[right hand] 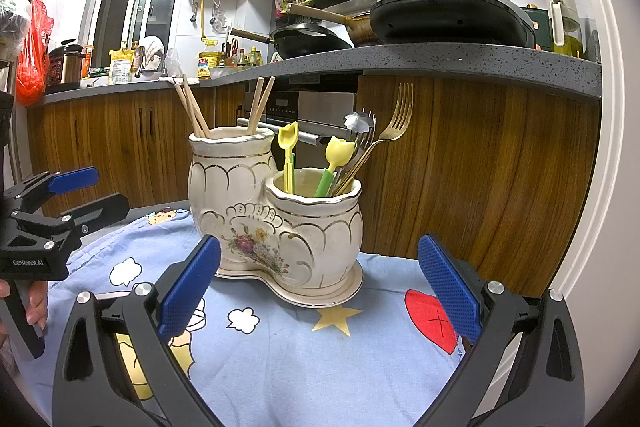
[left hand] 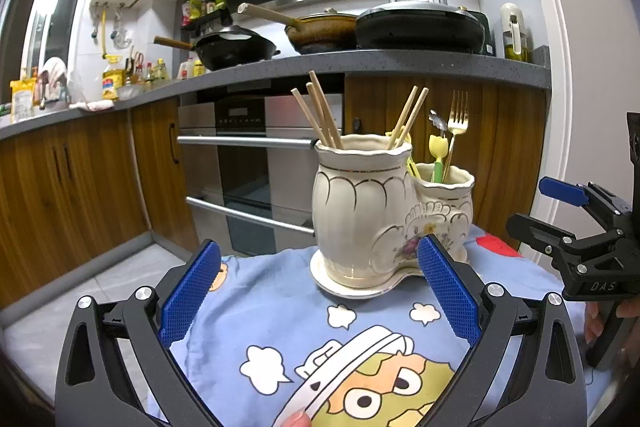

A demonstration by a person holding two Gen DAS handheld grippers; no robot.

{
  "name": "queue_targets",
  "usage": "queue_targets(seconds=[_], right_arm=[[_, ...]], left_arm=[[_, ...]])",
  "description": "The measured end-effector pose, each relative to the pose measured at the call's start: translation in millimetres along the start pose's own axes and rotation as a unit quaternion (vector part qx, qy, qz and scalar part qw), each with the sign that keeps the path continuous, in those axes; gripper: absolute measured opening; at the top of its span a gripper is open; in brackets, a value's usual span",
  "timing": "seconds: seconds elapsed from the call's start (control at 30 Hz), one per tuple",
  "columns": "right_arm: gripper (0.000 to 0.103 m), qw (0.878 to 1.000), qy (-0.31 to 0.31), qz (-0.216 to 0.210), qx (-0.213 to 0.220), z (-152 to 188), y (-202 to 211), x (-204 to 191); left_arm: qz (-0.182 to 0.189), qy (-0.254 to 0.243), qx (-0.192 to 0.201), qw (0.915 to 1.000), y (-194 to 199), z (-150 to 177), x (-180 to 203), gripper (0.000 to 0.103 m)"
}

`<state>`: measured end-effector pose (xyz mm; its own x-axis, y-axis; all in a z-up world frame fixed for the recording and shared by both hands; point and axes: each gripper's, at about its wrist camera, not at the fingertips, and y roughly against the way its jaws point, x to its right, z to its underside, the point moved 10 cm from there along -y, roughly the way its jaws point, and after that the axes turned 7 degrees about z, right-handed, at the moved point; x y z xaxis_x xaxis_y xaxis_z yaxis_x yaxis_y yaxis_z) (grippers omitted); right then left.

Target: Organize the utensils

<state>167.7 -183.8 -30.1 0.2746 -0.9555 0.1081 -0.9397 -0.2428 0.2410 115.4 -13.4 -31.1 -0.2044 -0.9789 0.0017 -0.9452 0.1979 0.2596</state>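
Wooden chopsticks [right hand: 196, 115] — upright, tips down

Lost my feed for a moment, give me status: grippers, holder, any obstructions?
Left gripper open, empty; right gripper open, empty. Ceramic holder upright on cloth: chopsticks in tall pot, forks in short. Nothing between fingers and holder.

Holder on the cloth, kitchen counter behind.

A two-pot holder [right hand: 276, 223] stands on its saucer on the cloth [right hand: 300, 355], both grippers apart from it on the near side, the left gripper [left hand: 320, 291] and right gripper [right hand: 316, 291] each with jaws spread and holding nothing. Chopsticks [right hand: 196, 115] lean in the tall pot; a fork [right hand: 394, 119], two small picks [right hand: 288, 155] and what may be a spoon sit in the low pot beside it. Behind, an oven [left hand: 244, 163] sits under the counter [left hand: 360, 67], with pans [left hand: 236, 49] on top.
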Motion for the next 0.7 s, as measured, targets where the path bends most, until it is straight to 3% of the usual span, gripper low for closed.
queue_targets(seconds=[0.7], right_arm=[[0.098,1.0,0.0,0.0,0.0,-0.2,0.3,0.1]], left_arm=[[-0.001,0.001,-0.002,1.0,0.4,1.2,-0.7,0.098]])
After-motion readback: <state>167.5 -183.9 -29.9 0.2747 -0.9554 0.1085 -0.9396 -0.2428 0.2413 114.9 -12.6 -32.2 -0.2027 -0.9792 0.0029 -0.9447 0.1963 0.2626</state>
